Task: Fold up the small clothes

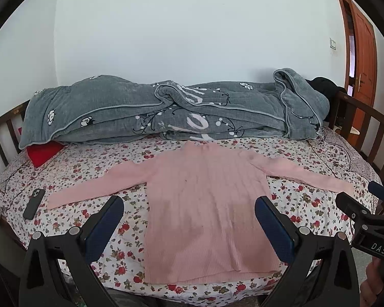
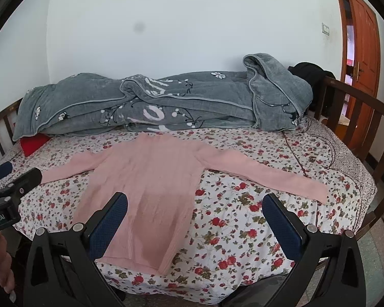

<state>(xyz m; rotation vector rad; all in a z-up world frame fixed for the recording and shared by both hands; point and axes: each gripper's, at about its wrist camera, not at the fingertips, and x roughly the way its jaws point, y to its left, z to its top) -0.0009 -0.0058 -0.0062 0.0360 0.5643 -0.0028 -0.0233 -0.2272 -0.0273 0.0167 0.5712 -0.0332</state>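
**Pink sweater spread flat on a floral bed**

White walls back a bed [image 1: 307, 168] covered in a sheet printed with red flowers, and on it a pink ribbed sweater [image 1: 204, 204] lies flat and unfolded. Its hem sits at the bed's near edge, its collar points toward the far edge, and both sleeves stretch outward, 1 toward the left side and 1 toward the right side.

Above the hem hovers the left claw [image 1: 189, 220], its 2 blue-padded fingers [image 1: 105, 227] spread wide with nothing between them; seen from its own camera they straddle the sweater's body. Just beside it, the right claw [image 2: 195, 220] is likewise wide apart and empty, its left finger over the sweater's lower right part and its right finger over bare sheet. Neither visibly touches the cloth. A bit of the person's hand [image 2: 1, 261] shows at the lower left of the right wrist view.

Along the far edge a rumpled grey quilt [image 1: 166, 112] with white flowers runs nearly the whole width, just beyond the collar. Something red [image 1: 44, 152] pokes out under its left end. A dark phone [image 1: 34, 203] lies near the left edge, close to the left sleeve's cuff. Dark wooden rails [image 1: 371, 133] curve around both ends, and a brown door [image 1: 362, 51] stands beyond the right side.
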